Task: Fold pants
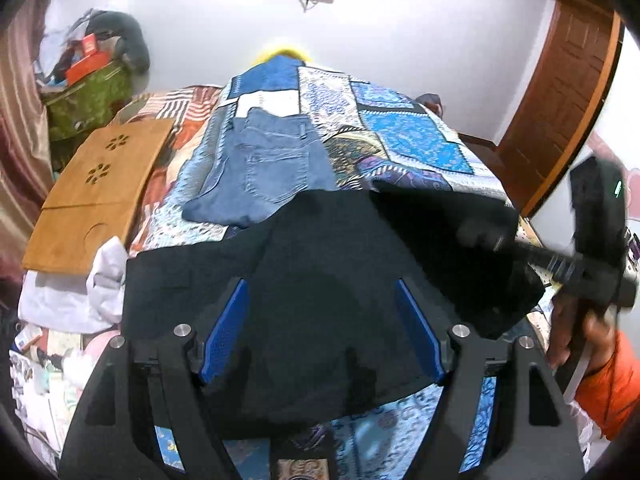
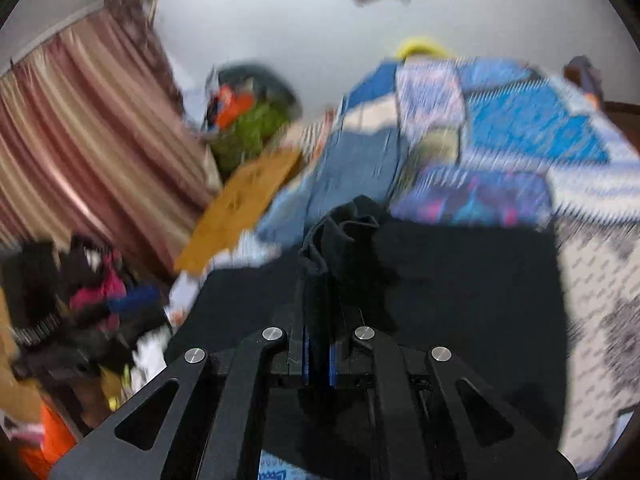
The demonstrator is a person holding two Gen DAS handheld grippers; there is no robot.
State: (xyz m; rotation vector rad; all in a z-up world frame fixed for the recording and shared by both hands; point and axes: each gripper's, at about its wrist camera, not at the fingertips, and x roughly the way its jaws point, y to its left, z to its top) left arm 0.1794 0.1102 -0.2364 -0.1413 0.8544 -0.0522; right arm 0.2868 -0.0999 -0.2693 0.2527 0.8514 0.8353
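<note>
Fingers of my right gripper (image 2: 318, 356) pinch a bunched edge of the black pants (image 1: 320, 280), lifting it over the near bedspread (image 1: 400, 136). My left gripper (image 1: 320, 332) hangs spread, empty. Folded jeans (image 1: 272, 168) lie beyond; this fold looks half done.

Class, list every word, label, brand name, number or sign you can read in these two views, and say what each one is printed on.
None can be read.
Red box on the pile by the curtain: some print, too small to read.
Papers at the bed's left edge: printed marks, too blurred.
Jeans and black pants: no label visible.
Right wrist view: smeared by motion.
</note>
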